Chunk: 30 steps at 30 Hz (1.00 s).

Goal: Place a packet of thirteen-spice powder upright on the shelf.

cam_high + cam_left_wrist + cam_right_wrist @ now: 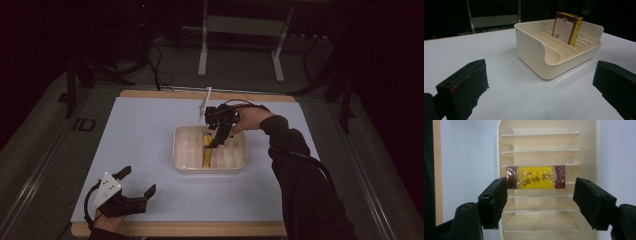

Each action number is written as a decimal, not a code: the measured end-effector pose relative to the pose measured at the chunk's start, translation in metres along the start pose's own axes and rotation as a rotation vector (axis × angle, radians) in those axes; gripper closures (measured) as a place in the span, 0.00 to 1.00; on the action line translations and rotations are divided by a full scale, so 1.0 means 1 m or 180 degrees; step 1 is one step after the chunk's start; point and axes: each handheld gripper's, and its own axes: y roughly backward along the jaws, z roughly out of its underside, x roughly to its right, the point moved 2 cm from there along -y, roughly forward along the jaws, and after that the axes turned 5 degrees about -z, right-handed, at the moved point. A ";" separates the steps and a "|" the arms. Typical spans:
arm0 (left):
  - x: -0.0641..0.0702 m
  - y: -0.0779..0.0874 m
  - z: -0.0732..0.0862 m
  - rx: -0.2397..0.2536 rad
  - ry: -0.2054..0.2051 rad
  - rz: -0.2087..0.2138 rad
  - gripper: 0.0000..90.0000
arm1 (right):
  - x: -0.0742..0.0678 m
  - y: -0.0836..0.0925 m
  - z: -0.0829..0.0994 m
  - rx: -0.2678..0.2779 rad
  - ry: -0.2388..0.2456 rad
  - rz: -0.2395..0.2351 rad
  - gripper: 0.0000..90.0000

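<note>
A yellow-and-maroon packet [536, 177] was stood upright in a middle slot of the cream slotted tray [184, 150] at the tabletop's [145, 130] centre. The right gripper [540, 195] was held above it, fingers released, either side of the packet without touching. The left gripper [135, 186] was rested near-left, fingers spread apart.

white mat [150, 150] on wooden table [200, 229] | metal stand frame [240, 30] behind | grey floor [40, 150]

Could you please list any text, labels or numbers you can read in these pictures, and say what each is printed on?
"调味品": on the yellow top edge of the box standing in the slotted tray, as far as the glare allows.
Fine print and a square code on the box's broad face: too small to read.
</note>
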 end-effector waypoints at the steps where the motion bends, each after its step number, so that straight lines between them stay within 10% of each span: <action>1: 0.000 0.000 0.000 -0.0004 0.0004 0.0002 0.00 | 0.000 0.002 0.001 0.0012 -0.0001 -0.0006 0.30; 16: 0.000 -0.002 0.001 -0.0020 -0.0002 0.0006 0.00 | -0.007 0.019 0.021 0.0115 -0.0091 0.0115 0.22; 30: 0.001 -0.002 0.001 -0.0024 0.0013 0.0007 0.00 | 0.002 0.027 0.054 0.0353 -0.0769 0.0323 0.12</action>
